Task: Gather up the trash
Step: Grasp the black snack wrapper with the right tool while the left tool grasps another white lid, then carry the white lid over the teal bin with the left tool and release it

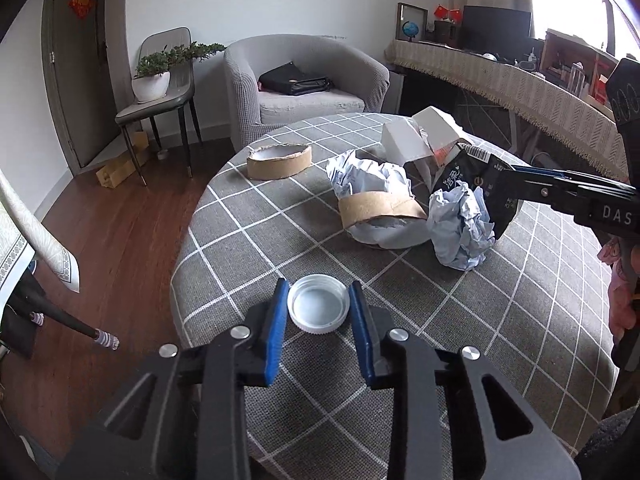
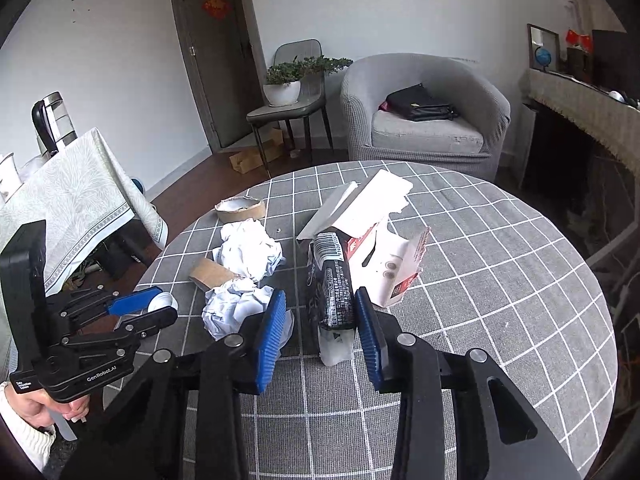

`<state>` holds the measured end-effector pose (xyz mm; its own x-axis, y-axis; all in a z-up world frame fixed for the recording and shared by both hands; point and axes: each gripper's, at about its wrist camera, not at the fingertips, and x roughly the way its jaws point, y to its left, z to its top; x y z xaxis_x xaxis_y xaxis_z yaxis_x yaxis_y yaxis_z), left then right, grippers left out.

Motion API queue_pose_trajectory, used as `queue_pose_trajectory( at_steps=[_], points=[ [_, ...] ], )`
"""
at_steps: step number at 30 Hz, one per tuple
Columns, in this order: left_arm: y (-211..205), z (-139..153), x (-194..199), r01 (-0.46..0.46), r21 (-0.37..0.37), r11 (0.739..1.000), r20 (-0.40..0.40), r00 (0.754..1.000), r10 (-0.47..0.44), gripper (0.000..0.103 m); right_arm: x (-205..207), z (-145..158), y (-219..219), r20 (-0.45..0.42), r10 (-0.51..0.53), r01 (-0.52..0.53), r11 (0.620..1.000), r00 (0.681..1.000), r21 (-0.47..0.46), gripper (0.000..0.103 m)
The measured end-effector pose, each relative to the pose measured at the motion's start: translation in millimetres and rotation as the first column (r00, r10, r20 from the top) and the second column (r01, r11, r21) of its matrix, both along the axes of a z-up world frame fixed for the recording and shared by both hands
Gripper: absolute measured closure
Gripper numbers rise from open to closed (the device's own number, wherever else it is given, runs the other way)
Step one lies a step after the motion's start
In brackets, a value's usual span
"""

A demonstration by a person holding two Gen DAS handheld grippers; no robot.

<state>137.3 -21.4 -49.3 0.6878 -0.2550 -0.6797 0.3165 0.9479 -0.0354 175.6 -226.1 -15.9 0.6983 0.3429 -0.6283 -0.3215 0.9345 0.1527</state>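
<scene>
Straddling a white cap (image 1: 318, 309) near the counter's (image 1: 520, 320) edge, the left tongs (image 1: 318, 304) are spread and must clench, while the right tongs (image 2: 320, 312), also spread, flank a black packet (image 2: 334, 292) beside crumpled paper (image 2: 236, 308).

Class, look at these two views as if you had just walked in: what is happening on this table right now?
A person is clearing trash from a round table with a checked cloth, one hand-held gripper in each hand. The left hand-held gripper is open, its fingers either side of a white plastic lid lying on the cloth. The right hand-held gripper is open around a black snack wrapper. Crumpled paper, cardboard rings and a torn white box lie uncollected.
</scene>
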Motion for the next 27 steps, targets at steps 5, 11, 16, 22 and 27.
queue_pose_trajectory(
  at_steps=[5, 11, 16, 22, 27],
  points=[
    [2.8, 1.5, -1.9, 0.005, -0.021, 1.0, -0.008, 1.0, -0.005, 0.071, 7.2, -4.1, 4.5, -0.023, -0.013, 0.013, 1.0, 1.0, -0.027, 0.072],
    [11.5, 6.7, -6.5, -0.002, -0.057, 0.998, -0.001, 1.0, 0.002, 0.071, 12.2, -7.2, 7.6, -0.037, -0.024, 0.023, 0.999, 0.999, -0.037, 0.075],
    [23.5, 12.0, -7.3, -0.025, -0.076, 0.997, 0.006, 1.0, 0.025, 0.071, 16.9, -8.3, 11.9, -0.045, -0.026, 0.024, 0.999, 0.999, -0.046, 0.079],
    [35.7, 16.9, -8.8, -0.045, -0.087, 0.995, 0.011, 0.999, 0.046, 0.071, 20.8, -10.5, 18.6, -0.049, -0.039, 0.035, 0.997, 0.998, -0.074, 0.086],
    [44.0, 19.3, -10.8, -0.063, -0.092, 0.994, 0.013, 0.998, 0.064, 0.071, 22.9, -9.6, 21.2, -0.052, -0.046, 0.041, 0.994, 0.998, -0.099, 0.091]
  ],
)
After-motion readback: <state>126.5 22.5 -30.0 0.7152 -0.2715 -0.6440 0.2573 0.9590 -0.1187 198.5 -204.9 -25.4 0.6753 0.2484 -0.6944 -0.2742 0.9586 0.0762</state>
